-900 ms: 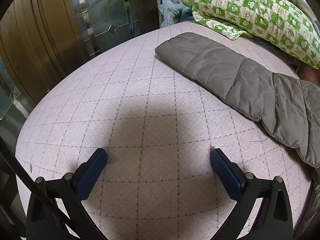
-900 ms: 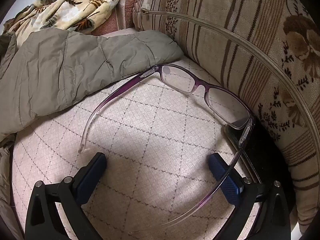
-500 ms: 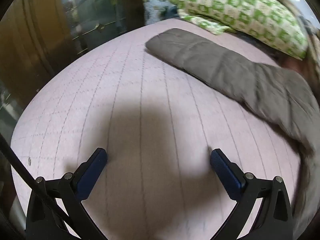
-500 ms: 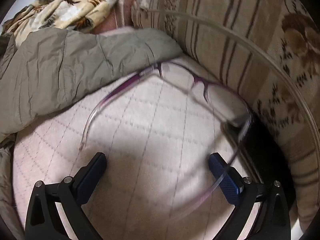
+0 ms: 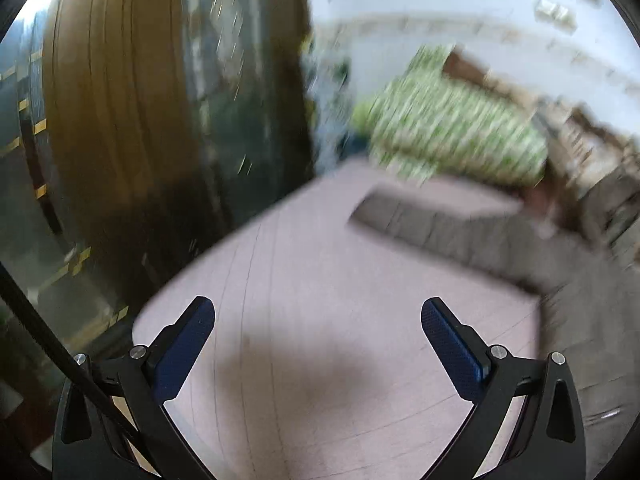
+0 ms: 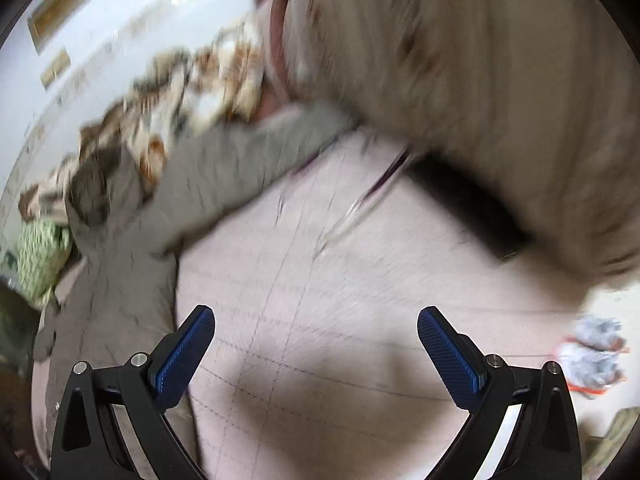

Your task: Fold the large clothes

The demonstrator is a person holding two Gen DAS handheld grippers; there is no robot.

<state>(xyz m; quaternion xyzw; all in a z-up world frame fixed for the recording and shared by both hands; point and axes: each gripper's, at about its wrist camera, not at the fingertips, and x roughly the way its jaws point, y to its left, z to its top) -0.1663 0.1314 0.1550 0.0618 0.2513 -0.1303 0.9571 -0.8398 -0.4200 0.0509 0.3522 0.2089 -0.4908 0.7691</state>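
Note:
A grey quilted coat (image 5: 472, 236) lies spread on the pink checked bed cover (image 5: 320, 280), one sleeve stretched toward the far middle in the blurred left wrist view. My left gripper (image 5: 318, 320) hangs open above bare cover, well short of that sleeve. In the right wrist view the coat (image 6: 224, 168) runs from the far sleeve down the left side. My right gripper (image 6: 316, 328) is open over the bed cover (image 6: 340, 280), nothing between its blue pads, with the coat's edge by its left finger.
A green-and-white pillow (image 5: 452, 132) lies past the coat. A dark wooden wardrobe (image 5: 120, 120) stands left of the bed. Purple glasses (image 6: 360, 196) rest beside a striped cushion (image 6: 480, 80). A floral blanket (image 6: 192, 92) is heaped at the back. Shoes (image 6: 592, 356) lie on the floor at right.
Both grippers have lifted and pulled back from the bed; both views now show more of the room and are motion-blurred. The glasses have receded from the right gripper. Jaws stay wide.

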